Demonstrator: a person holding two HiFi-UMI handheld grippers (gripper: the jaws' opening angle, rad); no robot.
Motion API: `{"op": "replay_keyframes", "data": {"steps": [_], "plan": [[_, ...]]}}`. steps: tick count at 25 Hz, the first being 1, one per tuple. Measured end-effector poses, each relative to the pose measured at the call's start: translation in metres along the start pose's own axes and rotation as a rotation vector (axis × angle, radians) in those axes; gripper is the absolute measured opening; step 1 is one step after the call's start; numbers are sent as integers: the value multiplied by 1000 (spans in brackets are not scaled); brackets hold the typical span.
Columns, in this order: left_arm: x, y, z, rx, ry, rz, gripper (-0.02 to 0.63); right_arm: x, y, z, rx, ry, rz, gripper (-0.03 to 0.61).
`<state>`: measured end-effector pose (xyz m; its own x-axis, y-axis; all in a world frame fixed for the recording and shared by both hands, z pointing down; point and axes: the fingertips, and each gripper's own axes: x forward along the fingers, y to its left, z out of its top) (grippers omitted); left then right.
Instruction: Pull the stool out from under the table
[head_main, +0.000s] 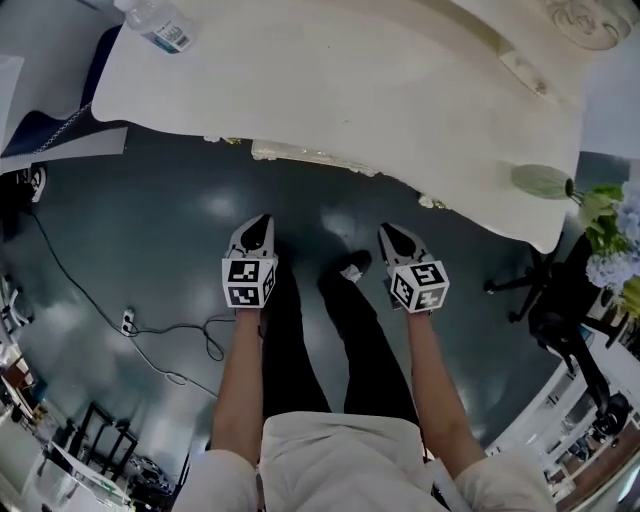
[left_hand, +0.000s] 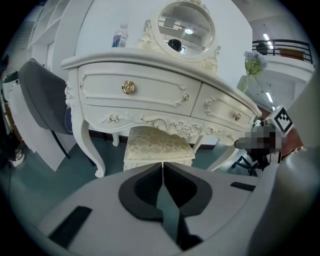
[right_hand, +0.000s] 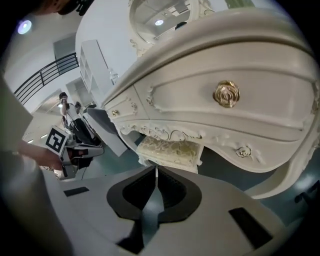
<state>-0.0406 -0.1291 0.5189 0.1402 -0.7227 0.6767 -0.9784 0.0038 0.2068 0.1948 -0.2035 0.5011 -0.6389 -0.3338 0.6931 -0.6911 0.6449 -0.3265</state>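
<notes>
Cream-cushioned stool (left_hand: 157, 143) sits tucked under the white table (left_hand: 150, 95) at centre frame, with left gripper (head_main: 260, 222) and right gripper (head_main: 390, 232) both closed, empty.

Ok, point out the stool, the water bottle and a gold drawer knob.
stool (left_hand: 157, 144): left gripper view, middle of its cushioned seat.
water bottle (head_main: 158, 20): head view, its clear body.
gold drawer knob (right_hand: 226, 94): right gripper view, the knob's centre.

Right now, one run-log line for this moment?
stage: pre-grasp | stool: tucked under dressing table, untouched | left gripper: shut, empty | right gripper: shut, empty
</notes>
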Motion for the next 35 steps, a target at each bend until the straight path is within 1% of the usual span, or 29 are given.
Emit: {"op": "replay_keyframes", "data": {"steps": [4,7,9,11,13,15,18,23,24,25,26,27,28,29,31,33,35], "plan": [[24,18,-19,22,18,-8,17,28,-20,-30,-29,35,-18,46],[39,38,-42,26,31,-15,17,54,-28,-54,-44,60,-35,46],[47,52,-58,38,53,-17,17,72,-32,-62,-33,51,-55,48],[57,62,-72,54,70,-24,17,87,-42,-65,4,22,-79,48],[71,65,-83,70,83,-43,17,96,-53,-68,33,1,-99,48],[83,72,-93,87,94,-60,17,107,-59,-71,37,-7,-111,48],[100,87,-99,104,97,-70,17,125,-66,-74,47,-19,-119,48],[122,106,-99,90,85,-67,18,144,-75,-83,38,-6,-114,49],[124,110,-97,89,83,-68,21,147,-77,-83,32,-4,-114,49],[126,112,-95,88,84,-72,41,148,-78,-82,25,-3,-113,51],[127,113,-94,89,88,-77,86,148,-79,-81,20,-1,-111,58],[127,114,-94,92,94,-81,107,148,-79,-82,15,5,-105,82],[127,115,-95,97,101,-82,110,148,-79,-84,9,14,-97,136],[128,116,-97,99,105,-82,114,149,-78,-86,0,26,-90,156],[131,121,-100,84,111,-79,129,154,-79,-89,-24,51,-81,164],[135,126,-106,59,119,-72,155,161,-80,-93,-42,71,-77,185],[142,129,-112,52,131,-69,184,167,-83,-94,-48,80,-73,207]]}}
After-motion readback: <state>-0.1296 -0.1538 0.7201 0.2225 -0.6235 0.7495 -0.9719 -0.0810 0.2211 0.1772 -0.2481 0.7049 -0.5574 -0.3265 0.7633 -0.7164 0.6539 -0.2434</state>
